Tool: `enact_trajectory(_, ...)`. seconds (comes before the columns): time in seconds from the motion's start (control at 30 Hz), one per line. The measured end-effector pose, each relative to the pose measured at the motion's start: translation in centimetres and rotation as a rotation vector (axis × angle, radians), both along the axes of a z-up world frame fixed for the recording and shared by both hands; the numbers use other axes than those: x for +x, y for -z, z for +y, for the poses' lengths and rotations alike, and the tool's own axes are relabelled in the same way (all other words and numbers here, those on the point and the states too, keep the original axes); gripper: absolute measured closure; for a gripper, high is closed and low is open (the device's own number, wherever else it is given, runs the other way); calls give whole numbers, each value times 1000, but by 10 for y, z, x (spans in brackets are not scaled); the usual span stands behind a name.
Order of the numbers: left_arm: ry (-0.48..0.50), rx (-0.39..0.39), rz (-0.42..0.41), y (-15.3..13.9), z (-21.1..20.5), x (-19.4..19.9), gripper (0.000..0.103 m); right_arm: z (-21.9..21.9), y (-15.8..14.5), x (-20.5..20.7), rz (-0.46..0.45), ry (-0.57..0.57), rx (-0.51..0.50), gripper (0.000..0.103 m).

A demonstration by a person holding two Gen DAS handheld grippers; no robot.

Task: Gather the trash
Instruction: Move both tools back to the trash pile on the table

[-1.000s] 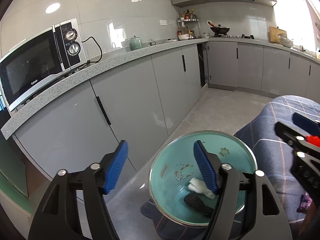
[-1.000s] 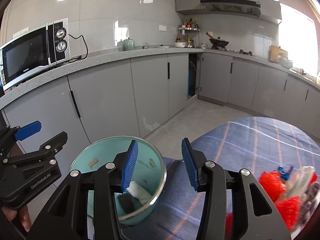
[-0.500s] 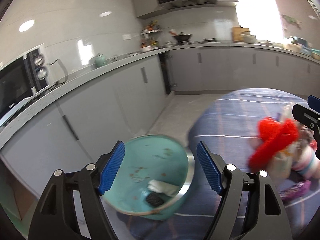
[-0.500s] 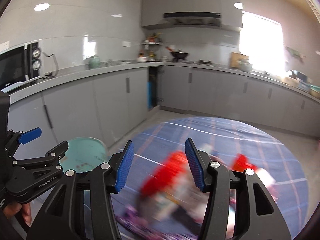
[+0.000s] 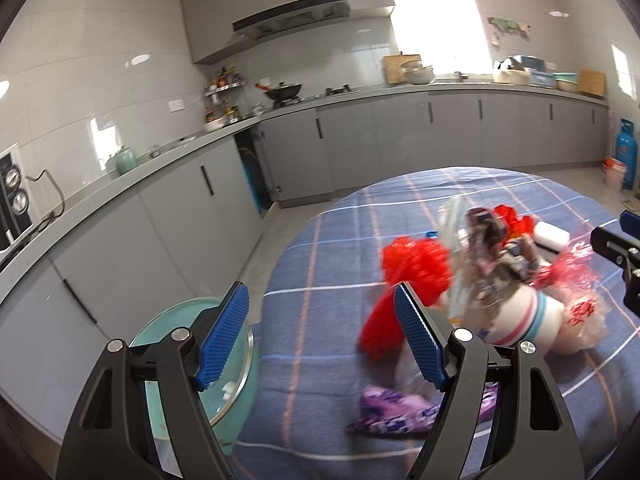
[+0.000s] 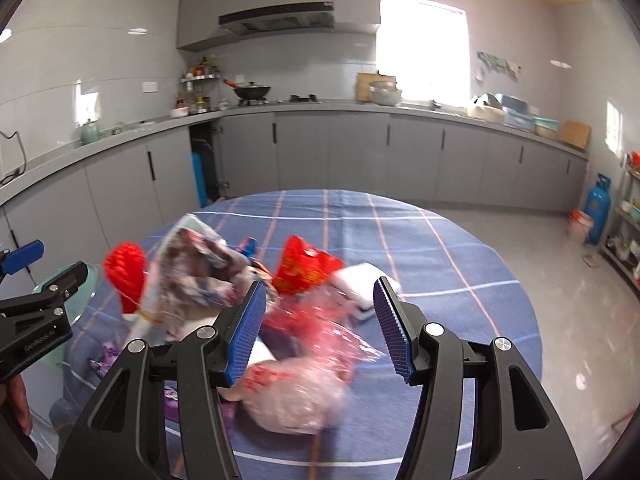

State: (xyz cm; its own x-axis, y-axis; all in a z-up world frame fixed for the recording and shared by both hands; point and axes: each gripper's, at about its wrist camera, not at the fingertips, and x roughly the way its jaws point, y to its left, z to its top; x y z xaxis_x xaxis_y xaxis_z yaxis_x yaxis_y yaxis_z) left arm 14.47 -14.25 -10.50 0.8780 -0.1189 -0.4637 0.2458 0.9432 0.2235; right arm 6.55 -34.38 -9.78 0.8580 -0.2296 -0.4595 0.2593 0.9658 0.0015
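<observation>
A heap of trash lies on a round table with a blue checked cloth point(image 5: 340, 264) point(image 6: 440, 248): red mesh point(image 5: 412, 264) point(image 6: 126, 268), a crumpled printed wrapper point(image 5: 492, 240) point(image 6: 200, 268), a clear pink-printed bag point(image 6: 304, 384), a white striped cup point(image 5: 524, 320) and a purple wrapper point(image 5: 396, 412). My left gripper point(image 5: 322, 340) hangs open above the table's left edge, nothing between its pads. My right gripper point(image 6: 318, 328) is above the clear bag, its jaws opening, pads apart from the trash. A teal bin point(image 5: 192, 320) point(image 6: 76, 292) stands beside the table on the left.
Grey kitchen cabinets and counter point(image 5: 360, 144) run along the far walls, with a wok point(image 6: 250, 90) on the stove. A white sponge-like block point(image 6: 360, 276) lies on the cloth behind the heap. A blue gas cylinder point(image 6: 598, 204) stands at the right wall.
Both grippers have swung right, from over the teal bin to the trash heap on the table. The right gripper's jaws stand wider than before.
</observation>
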Motion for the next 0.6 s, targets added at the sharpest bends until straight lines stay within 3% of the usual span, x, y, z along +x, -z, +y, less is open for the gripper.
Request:
enact_trajectory(0.23,104,-5,10,10,-24,5,28,0,8,5,17,19,3,43)
enact_trajectory(0.43,180,-54,58,14,-30,18,30,0,18,7,43,26,3,42)
enact_trajectory(0.47,188,-57,62,15,-30,20,34,0,19,7,45,25,4,42)
enact_trajectory(0.6,215,-79,123,20,-31,30,74,1,21,9,49,26,1,42)
